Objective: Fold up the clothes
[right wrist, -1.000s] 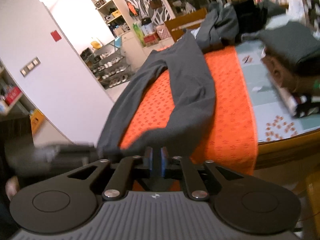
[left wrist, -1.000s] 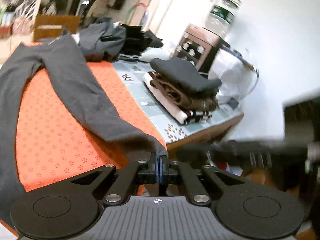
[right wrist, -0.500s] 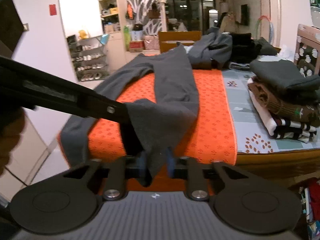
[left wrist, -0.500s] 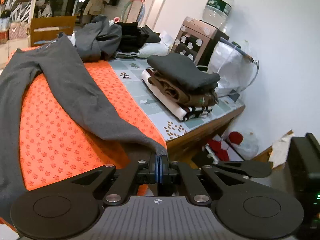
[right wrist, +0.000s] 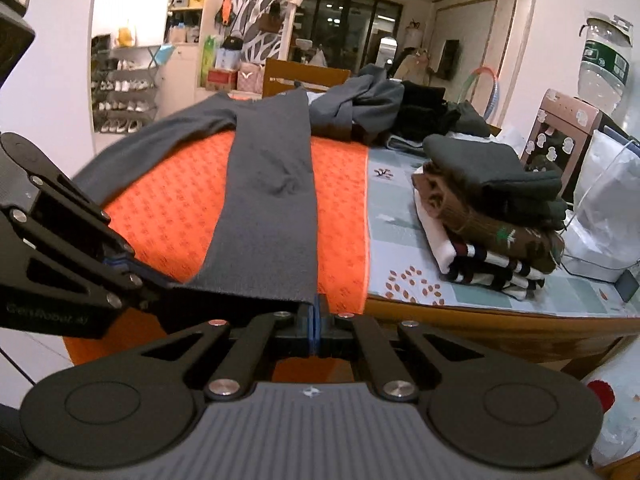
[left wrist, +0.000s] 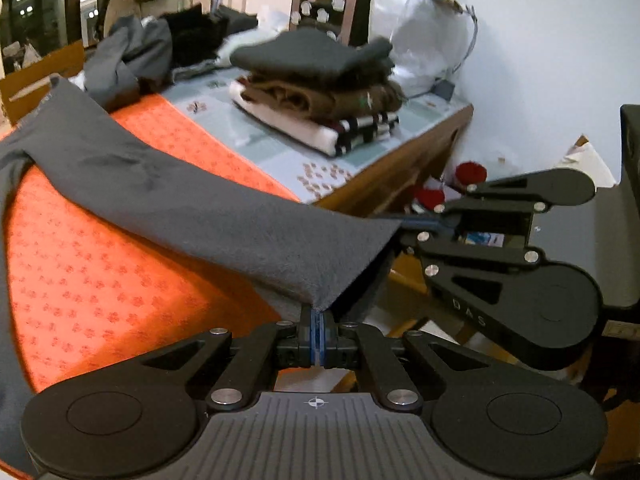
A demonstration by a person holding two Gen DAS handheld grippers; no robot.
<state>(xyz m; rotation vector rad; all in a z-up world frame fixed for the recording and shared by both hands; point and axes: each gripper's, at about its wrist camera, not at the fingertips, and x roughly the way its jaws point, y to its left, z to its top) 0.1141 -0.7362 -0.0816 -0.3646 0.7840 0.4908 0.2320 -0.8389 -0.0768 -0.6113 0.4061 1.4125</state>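
Compared with half a second ago, I now have the hem of the grey trousers (right wrist: 272, 208) drawn out flat and taut between my two grippers; before, that end hung bunched in front of the right tool. The left gripper (left wrist: 316, 322) is clenched on one corner of the hem, blue pads pressed together with cloth pinched between them. The right gripper (right wrist: 317, 318) is likewise clamped on the opposite corner. In the left wrist view the right tool sits off to the right of my jaws, its tips at the far corner of the hem; in the right wrist view the left tool sits to the left of the jaws.

The trouser leg runs straight ahead from both sets of jaws, lying along the orange mat (right wrist: 344, 216) with slight creasing midway. The second leg branches off to the left and drapes over the mat's edge. Ahead and right of the jaws, a stack of folded clothes (right wrist: 492, 208) rests on the table (right wrist: 480, 320). Beyond the waistband lies an unfolded heap of garments (right wrist: 360, 104).
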